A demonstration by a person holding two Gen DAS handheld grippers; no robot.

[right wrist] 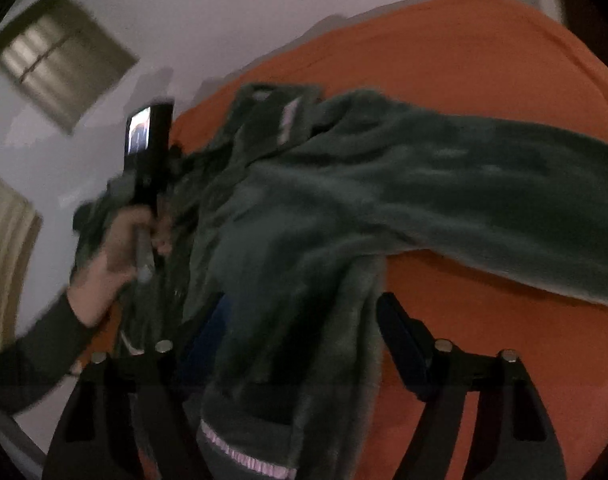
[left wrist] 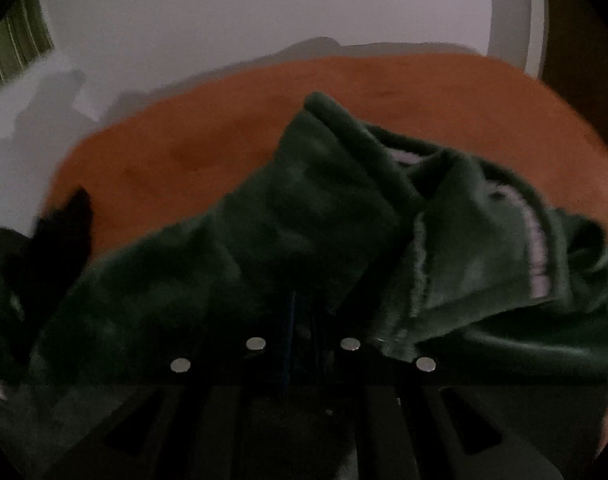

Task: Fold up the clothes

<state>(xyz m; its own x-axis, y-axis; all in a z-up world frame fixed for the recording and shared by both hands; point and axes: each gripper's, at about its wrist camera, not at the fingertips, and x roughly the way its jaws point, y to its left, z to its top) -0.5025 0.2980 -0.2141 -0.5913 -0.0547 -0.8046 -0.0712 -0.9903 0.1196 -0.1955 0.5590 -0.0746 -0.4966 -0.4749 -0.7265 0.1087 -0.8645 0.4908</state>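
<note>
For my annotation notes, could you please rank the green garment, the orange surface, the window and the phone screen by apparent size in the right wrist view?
1. green garment and orange surface: too close to rank
2. window
3. phone screen

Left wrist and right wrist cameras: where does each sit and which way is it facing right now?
Left wrist: on the left tool, looking along its close-set fingers, buried in the green garment, across the orange surface toward the wall.
Right wrist: on the right tool, fingers spread around draped cloth, facing the left hand on its handle.
Shared: green garment, orange surface, wall.
</note>
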